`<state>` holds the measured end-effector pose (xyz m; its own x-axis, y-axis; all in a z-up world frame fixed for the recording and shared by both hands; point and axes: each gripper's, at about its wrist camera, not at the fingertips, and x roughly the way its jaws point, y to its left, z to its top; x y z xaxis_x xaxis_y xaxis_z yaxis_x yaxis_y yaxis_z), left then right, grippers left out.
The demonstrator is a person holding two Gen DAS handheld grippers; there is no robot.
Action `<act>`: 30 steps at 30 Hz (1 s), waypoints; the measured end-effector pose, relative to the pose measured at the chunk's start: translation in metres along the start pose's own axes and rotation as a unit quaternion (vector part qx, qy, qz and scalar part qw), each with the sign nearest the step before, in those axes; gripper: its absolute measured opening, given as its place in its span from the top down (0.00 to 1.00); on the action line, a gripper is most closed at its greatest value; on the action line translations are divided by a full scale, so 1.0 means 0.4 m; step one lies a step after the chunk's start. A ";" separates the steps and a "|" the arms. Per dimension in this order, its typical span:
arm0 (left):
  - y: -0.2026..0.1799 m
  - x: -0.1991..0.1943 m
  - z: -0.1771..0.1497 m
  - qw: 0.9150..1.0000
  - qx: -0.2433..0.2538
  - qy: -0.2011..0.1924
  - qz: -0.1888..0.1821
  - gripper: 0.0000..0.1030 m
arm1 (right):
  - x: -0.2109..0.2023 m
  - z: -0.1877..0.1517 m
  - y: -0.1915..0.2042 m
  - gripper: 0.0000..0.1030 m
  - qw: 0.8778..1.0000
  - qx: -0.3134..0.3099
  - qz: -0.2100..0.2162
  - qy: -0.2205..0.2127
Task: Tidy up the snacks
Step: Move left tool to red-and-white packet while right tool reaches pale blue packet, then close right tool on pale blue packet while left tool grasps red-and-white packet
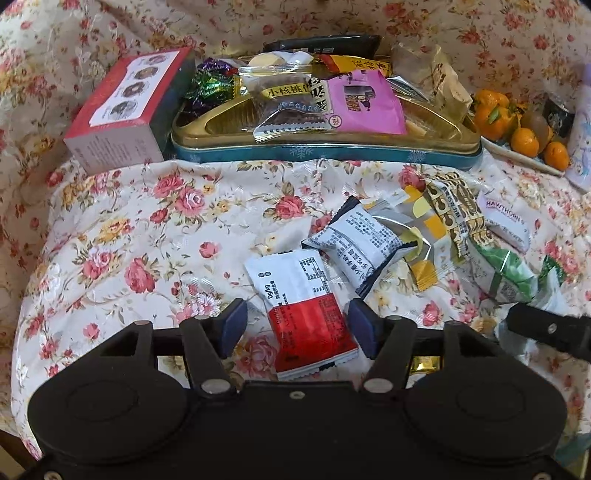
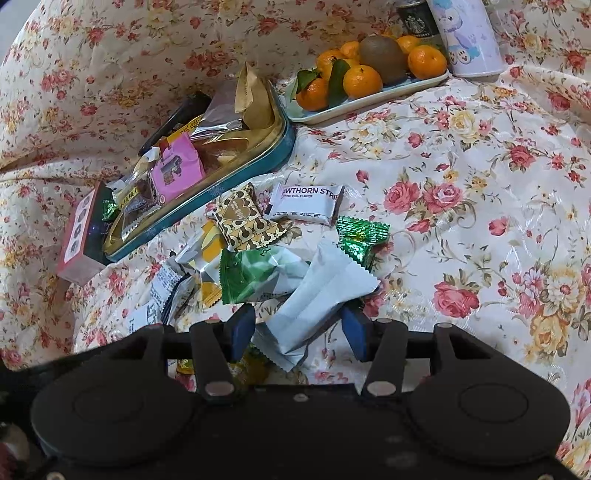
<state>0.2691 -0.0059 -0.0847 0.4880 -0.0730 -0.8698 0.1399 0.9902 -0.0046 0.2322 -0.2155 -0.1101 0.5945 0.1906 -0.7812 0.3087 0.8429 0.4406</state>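
A teal tin with a gold tray (image 1: 325,149) holds several snack packets at the back; it also shows in the right wrist view (image 2: 207,206). Loose packets lie on the floral cloth in front of it. My left gripper (image 1: 297,325) is open, its fingers on either side of a red-and-white packet (image 1: 306,314) lying flat. A black-and-white packet (image 1: 358,240) lies just beyond. My right gripper (image 2: 299,328) is open around a pale blue-white packet (image 2: 321,295). A green-white packet (image 2: 258,273), a shiny green one (image 2: 360,236), a brown heart packet (image 2: 243,221) and a hawthorn strip packet (image 2: 306,203) lie ahead.
A red box (image 1: 118,114) stands left of the tin. A plate of mandarins and a kiwi (image 2: 369,74) sits at the back right, with a dark can (image 2: 417,18) and a pastel cup (image 2: 469,37) behind it. The other gripper's tip (image 1: 546,328) shows at right.
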 end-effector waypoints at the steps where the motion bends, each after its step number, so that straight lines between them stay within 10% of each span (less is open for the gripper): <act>1: 0.001 0.000 -0.001 1.000 -0.002 -0.003 0.000 0.36 | -0.001 0.003 -0.004 0.49 1.000 0.009 0.002 0.002; 14: 0.011 -0.006 -0.010 1.000 -0.015 -0.017 -0.004 0.35 | -0.029 0.004 0.000 0.79 1.000 -0.008 -0.011 0.013; 30: 0.032 -0.024 -0.013 0.999 -0.034 -0.018 -0.002 0.58 | -0.050 -0.046 0.003 0.69 0.992 -0.097 -0.079 -0.011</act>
<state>0.2617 0.0081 -0.0791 0.5181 -0.0795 -0.8516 0.0833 0.9956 -0.0422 0.2070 -0.2088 -0.1022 0.5670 0.0382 -0.8228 0.2523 0.9428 0.2177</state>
